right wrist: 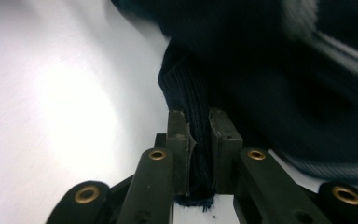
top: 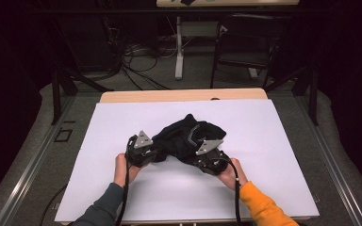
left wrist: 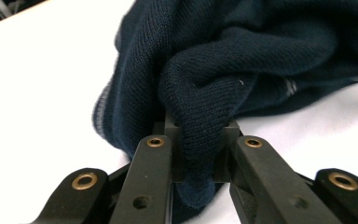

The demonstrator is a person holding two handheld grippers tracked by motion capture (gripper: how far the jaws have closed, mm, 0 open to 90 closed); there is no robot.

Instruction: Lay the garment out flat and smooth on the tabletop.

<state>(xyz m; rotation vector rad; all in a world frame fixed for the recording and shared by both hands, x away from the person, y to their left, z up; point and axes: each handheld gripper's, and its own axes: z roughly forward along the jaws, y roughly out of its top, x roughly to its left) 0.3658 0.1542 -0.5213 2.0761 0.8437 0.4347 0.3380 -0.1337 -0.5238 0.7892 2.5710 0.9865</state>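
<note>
- White table surface (top: 122,197), dark room behind.
- Navy knit garment (top: 188,136) bunched at centre.
- Left gripper (left wrist: 198,154): jaws clamped on knit fold.
- Right gripper (right wrist: 198,149): jaws clamped on ribbed edge.

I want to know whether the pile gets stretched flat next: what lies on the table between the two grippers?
In the high view, the bunched dark knit garment spans from left gripper to right gripper, both clamped on its folds.

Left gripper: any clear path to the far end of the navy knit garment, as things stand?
Probably not right away. The left gripper is shut on a fold of the navy knit garment, as is the right gripper. The garment's bunched bulk lies between the left gripper and the far end; it would likely have to let go first.
</note>
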